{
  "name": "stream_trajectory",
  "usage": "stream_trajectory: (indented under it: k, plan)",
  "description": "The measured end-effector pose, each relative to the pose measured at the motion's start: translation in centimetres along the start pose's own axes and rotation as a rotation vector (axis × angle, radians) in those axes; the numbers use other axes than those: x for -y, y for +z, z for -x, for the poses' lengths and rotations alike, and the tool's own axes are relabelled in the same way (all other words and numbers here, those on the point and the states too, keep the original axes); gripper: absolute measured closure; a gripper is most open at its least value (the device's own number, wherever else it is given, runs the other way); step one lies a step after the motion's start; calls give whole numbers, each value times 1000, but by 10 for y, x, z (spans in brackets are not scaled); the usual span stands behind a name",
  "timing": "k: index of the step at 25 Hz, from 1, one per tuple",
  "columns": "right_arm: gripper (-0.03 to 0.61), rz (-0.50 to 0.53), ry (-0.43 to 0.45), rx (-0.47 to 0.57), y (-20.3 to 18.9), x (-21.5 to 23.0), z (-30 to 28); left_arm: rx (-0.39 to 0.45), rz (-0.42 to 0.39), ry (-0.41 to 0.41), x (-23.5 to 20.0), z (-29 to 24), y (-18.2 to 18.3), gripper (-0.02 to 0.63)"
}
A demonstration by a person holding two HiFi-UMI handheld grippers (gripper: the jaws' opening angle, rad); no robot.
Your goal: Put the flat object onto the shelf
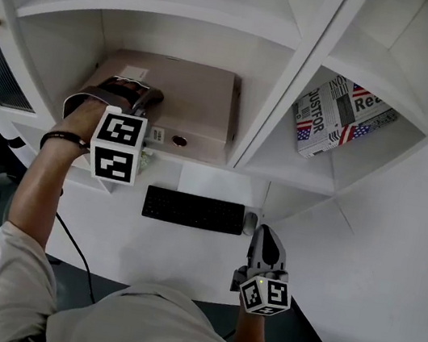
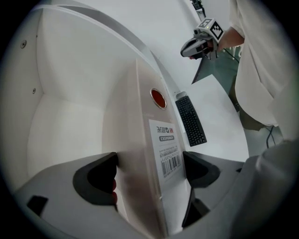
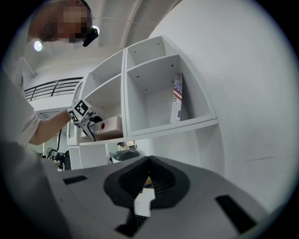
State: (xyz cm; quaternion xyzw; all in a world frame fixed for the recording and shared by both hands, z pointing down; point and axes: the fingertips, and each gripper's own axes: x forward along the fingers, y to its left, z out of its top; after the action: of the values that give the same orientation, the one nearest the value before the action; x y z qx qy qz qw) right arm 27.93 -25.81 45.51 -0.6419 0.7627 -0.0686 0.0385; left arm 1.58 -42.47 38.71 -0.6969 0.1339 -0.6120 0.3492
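- Shelving point(image 1: 225, 14), white and split into open compartments, rises behind a white desk point(image 1: 143, 248) in the head view.
- At the far left, a bare forearm reaches up from the desk edge and carries the left tool point(image 1: 138, 97) into the lower left compartment, angled downward.
- The left tool's jaws stand wide apart, one on each side of the near end of a flat beige box point(image 1: 191, 92). No firm press of the pads on it shows.
- The flat beige box lies flat on the floor of that lower left compartment and fills most of it. Its front edge faces the desk and bears a red round dot point(image 2: 158, 98) and a white barcode label point(image 2: 168, 149).
- Below the compartment, a white sheet point(image 1: 206, 181) lies on the desk close to the shelving, with a black keyboard point(image 1: 193, 210) just in front of it.
- Just right of the keyboard, the right tool point(image 1: 266, 234) hovers with its jaws closed together and nothing between them.
- At the far right, a flat package point(image 1: 339, 114) printed with newsprint and stars and stripes stands tilted in the lower right compartment.
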Motion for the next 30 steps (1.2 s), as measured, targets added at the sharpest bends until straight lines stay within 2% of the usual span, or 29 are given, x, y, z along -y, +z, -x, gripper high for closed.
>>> stream_trajectory:
  k: [6, 17, 19, 21, 23, 27, 30]
  plan:
    - [575, -2, 5, -1, -1, 0, -1, 50, 22, -55, 2, 1, 2, 183]
    - [575, 8, 10, 3, 3, -6, 4, 50, 31, -27, 4, 3, 1, 184]
    - [575, 11, 12, 5, 5, -9, 5, 48, 32, -60, 9, 4, 1, 184]
    - [575, 11, 12, 8, 6, -11, 8, 78, 52, -119, 16, 7, 5, 184]
    - [575, 10, 11, 11, 6, -13, 11, 110, 77, -143, 17, 10, 8, 184]
    - [575, 12, 9, 20, 9, -15, 19, 111, 103, -100, 15, 14, 3, 186]
    - [575, 13, 4, 23, 9, -14, 24, 156, 153, -33, 12, 23, 5, 199]
